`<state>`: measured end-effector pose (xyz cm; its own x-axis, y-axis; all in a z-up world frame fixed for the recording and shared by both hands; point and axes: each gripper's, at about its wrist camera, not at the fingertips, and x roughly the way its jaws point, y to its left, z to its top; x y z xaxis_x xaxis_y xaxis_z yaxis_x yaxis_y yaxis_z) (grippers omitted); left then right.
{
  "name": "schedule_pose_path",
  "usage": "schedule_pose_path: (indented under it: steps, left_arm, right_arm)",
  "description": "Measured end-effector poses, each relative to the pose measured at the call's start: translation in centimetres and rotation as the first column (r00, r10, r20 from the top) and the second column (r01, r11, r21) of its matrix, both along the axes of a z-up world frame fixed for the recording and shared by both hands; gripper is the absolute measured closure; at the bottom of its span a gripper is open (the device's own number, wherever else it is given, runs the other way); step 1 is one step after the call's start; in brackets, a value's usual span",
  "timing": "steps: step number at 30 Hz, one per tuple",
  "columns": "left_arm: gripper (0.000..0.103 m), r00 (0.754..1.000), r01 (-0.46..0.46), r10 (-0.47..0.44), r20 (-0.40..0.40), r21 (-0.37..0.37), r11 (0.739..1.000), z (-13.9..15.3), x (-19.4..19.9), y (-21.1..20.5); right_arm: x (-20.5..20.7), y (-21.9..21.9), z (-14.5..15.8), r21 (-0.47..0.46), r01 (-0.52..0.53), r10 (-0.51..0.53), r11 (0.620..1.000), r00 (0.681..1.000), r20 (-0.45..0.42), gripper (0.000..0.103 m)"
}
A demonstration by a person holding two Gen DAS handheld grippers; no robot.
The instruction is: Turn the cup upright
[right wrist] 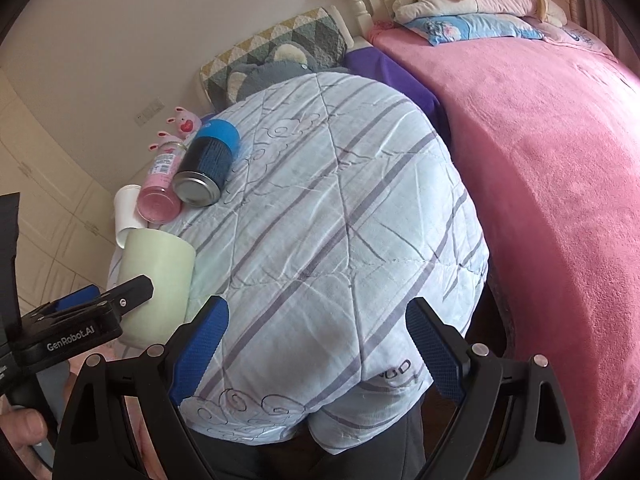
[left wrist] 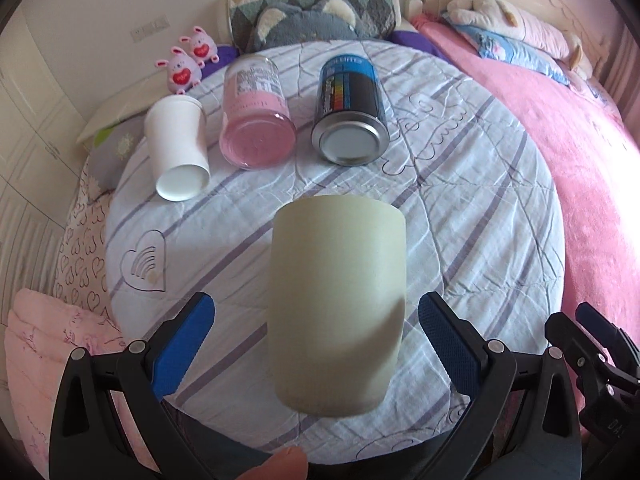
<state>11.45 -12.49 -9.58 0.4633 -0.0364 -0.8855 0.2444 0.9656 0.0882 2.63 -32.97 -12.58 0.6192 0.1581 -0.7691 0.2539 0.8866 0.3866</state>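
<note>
Left wrist view: pale green cup (left wrist: 338, 304) between wide left tongs (left wrist: 316, 344), untouched.

The right gripper (right wrist: 316, 344) hung with its blue-padded jaws spread wide above the striped quilt (right wrist: 340, 216), nothing between them. At the left edge, the pale green cup (right wrist: 160, 276) lay on the quilt, partly covered by the left gripper (right wrist: 100, 300), whose jaw state could not be determined. Behind the cup lay a white paper cup (right wrist: 124, 208), a pink jar (right wrist: 160, 192) and a blue-capped can (right wrist: 208, 164), side by side. A pink blanket (right wrist: 540, 152) covered the bed to the right.
</note>
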Motion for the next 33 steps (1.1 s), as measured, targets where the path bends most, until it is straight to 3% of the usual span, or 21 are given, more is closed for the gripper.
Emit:
schedule_pose_path:
  steps: [11, 20, 27, 33]
  left_arm:
    - [0.000, 0.994, -0.010, 0.009, -0.106, -0.010, 1.000, -3.0, 2.8, -0.6]
    - [0.001, 0.989, -0.013, 0.007, -0.146, -0.038, 0.999, -3.4, 3.6, 0.2]
    - [0.024, 0.980, 0.012, -0.027, -0.195, -0.080, 0.997, -3.5, 4.1, 0.1]
    - [0.024, 0.982, 0.027, -0.046, -0.183, -0.106, 0.994, -3.0, 3.7, -0.1]
  right_arm:
    - [2.7, 0.0, -1.4, 0.014, -0.015, 0.016, 1.000, 0.999, -0.035, 0.012]
    - [2.8, -1.0, -1.8, 0.007, 0.022, -0.021, 1.000, 0.999, -0.049, 0.012]
    - [2.4, -1.0, -1.6, 0.005, 0.022, -0.022, 1.000, 0.999, -0.044, 0.012]
    - [2.1, -0.9, -1.3, -0.001, 0.021, -0.021, 1.000, 0.999, -0.041, 0.012]
